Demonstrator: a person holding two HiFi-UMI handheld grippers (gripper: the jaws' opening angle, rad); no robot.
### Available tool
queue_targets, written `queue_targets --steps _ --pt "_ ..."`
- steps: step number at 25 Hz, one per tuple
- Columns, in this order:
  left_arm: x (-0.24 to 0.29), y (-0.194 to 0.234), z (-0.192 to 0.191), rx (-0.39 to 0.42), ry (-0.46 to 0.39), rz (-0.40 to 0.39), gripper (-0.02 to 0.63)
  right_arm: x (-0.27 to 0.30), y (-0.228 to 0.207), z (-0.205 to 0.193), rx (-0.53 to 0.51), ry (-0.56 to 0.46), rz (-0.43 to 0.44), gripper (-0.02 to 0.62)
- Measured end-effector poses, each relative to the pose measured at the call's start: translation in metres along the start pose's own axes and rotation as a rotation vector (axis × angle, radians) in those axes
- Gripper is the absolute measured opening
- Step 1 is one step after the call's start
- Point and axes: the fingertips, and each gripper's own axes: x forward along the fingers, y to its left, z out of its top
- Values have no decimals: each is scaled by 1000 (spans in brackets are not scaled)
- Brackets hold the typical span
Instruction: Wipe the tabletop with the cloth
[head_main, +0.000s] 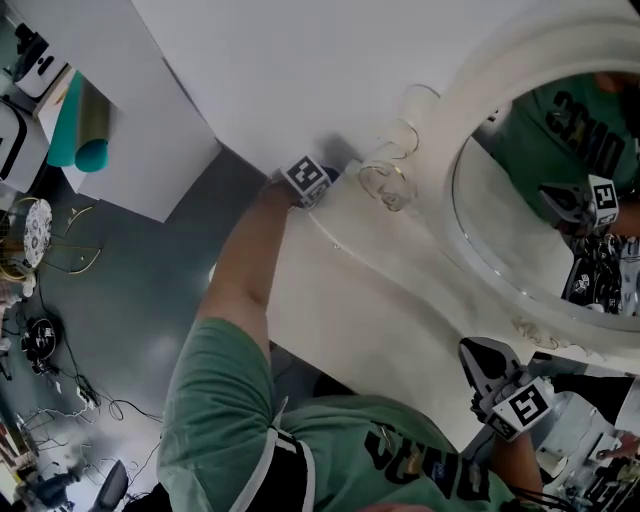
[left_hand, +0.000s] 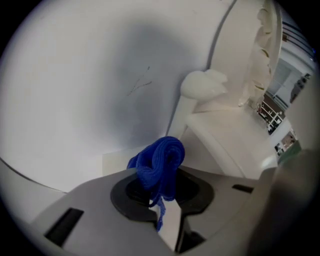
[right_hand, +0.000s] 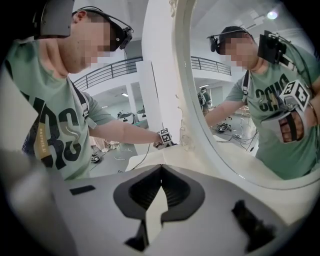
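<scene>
A bunched blue cloth (left_hand: 161, 161) is pinched between the jaws of my left gripper (left_hand: 163, 186), which is shut on it. In the head view the left gripper (head_main: 308, 180) is at the far left corner of the cream tabletop (head_main: 380, 290), close to the white wall; the cloth is hidden there. Near the tabletop's right front edge my right gripper (head_main: 482, 358) is held with its jaws closed tip to tip and nothing in them (right_hand: 161, 172). It looks along the table toward the left gripper's marker cube (right_hand: 165, 136).
A large round mirror (head_main: 545, 215) in a thick white carved frame (head_main: 470, 110) stands along the back of the table, reflecting the person and grippers. Grey floor with cables (head_main: 70, 360) and a white panel (head_main: 110, 130) lie to the left.
</scene>
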Motion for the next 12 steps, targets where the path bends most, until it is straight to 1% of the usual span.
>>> queue_targets --steps 3,5,8,12 --pt "-12 -19 -29 2 13 -42 87 3 6 0 -17 -3 24 12" --pt "-27 -35 -59 4 26 -64 87 8 12 3 -30 -9 49 12" --pt "-57 -64 -119 -28 42 -88 86 14 26 11 -69 -26 104 12" --pt "-103 -111 -212 -110 61 -93 87 17 48 18 -115 -43 164 12"
